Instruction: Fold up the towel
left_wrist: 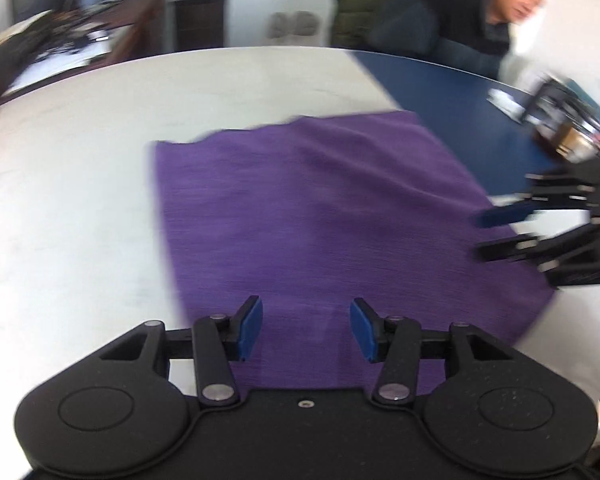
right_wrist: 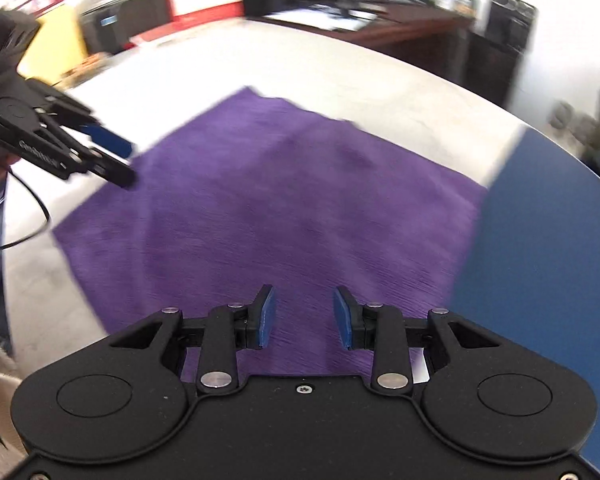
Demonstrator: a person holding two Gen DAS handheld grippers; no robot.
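nearest the lens in each wrist view we see a black two-finger gripper with blue pads. our left gripper [left_wrist: 306,330] stands partly open with nothing between its pads, and our right gripper [right_wrist: 303,318] stands a little narrower, likewise empty. both hang above the near edge of the purple square terry towel [left_wrist: 320,216], which lies spread in a single layer on the white round tabletop [left_wrist: 80,200]. its right side reaches the seam where a dark blue table surface [left_wrist: 440,92] begins. in the right wrist view the same towel [right_wrist: 268,200] shows one far corner pointing away and a few low ripples near its middle. each gripper also appears in the other's view: the right one [left_wrist: 492,234] over the towel's right edge, the left one [right_wrist: 120,160] at its left edge.

we judge the cloth to be light, soft and limp. it should drape and sag from any pinch point, and its napped surface should grip the pads well rather than slip. it is not fragile. a single layer lying flat offers little to bite on, so we would take hold at the two near corners or along the near hem, where an edge can be pinched off the tabletop. holding both corners level should keep the fold square. a seated person in dark clothing [left_wrist: 492,24] is beyond the table.
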